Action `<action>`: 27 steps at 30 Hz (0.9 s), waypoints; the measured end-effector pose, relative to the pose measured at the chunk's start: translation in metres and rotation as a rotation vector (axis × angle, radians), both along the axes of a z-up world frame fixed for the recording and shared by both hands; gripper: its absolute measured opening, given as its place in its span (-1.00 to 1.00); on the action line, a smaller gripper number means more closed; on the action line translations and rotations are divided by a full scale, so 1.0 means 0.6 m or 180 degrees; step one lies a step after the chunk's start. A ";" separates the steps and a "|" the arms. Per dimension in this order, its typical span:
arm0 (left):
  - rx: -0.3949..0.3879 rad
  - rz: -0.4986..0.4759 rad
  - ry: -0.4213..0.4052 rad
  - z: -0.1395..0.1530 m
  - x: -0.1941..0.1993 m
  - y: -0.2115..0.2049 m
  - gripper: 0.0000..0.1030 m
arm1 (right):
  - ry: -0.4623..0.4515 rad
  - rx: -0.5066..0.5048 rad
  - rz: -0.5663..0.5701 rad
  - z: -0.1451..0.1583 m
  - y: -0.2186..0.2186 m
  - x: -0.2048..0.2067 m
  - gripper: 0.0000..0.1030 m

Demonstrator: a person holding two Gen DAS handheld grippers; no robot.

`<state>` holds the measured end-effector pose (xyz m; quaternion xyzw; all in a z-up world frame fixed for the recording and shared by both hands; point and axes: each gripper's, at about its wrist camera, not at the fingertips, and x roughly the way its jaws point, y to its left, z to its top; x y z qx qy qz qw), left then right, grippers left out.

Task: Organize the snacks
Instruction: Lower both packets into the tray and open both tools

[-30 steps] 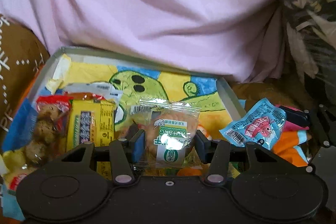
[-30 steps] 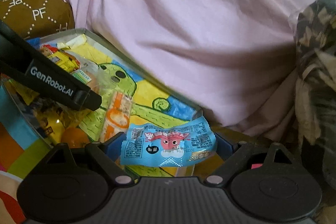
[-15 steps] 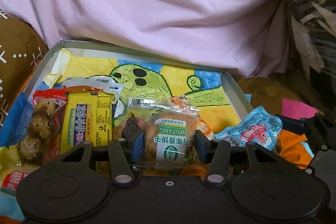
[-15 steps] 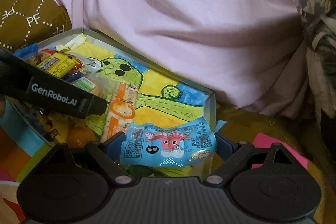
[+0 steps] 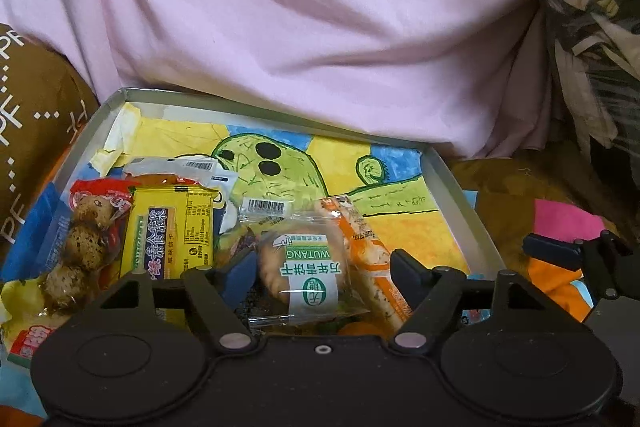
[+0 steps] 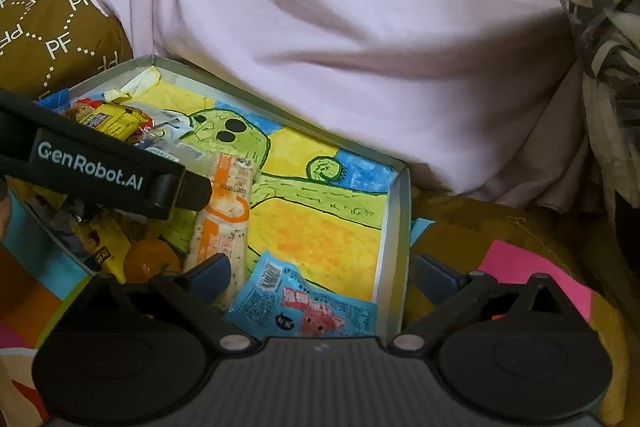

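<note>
A shallow grey box (image 5: 460,195) with a cactus drawing on its floor holds several snacks. My left gripper (image 5: 322,271) is opening over its near side. A clear cookie packet with a green label (image 5: 312,267) lies between the jaws, and neither pad presses on it. My right gripper (image 6: 322,273) is also opening, spread wide across the box's right wall (image 6: 400,227). A blue packet with a pink cartoon (image 6: 308,311) lies loose in the near right corner below it. An orange-striped stick snack (image 6: 224,211) rests in the middle of the box.
A yellow packet (image 5: 172,231) and a packet of brown eggs (image 5: 84,247) fill the box's left side. A pink cloth bundle (image 5: 320,27) rises behind the box. A brown PF cushion (image 6: 48,35) is at the left and a camouflage bag (image 5: 592,7) at the right.
Both grippers' jaws have spread apart. The cookie packet has settled flat in the box between the left jaws. The blue packet has dropped from the right jaws into the box's corner.
</note>
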<state>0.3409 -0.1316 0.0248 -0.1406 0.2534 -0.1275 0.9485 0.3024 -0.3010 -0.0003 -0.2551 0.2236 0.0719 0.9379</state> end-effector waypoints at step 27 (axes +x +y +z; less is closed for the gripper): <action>0.0196 0.0309 -0.0408 0.057 -0.072 0.010 0.98 | -0.0442 0.0480 -0.0395 0.073 -0.049 -0.071 0.99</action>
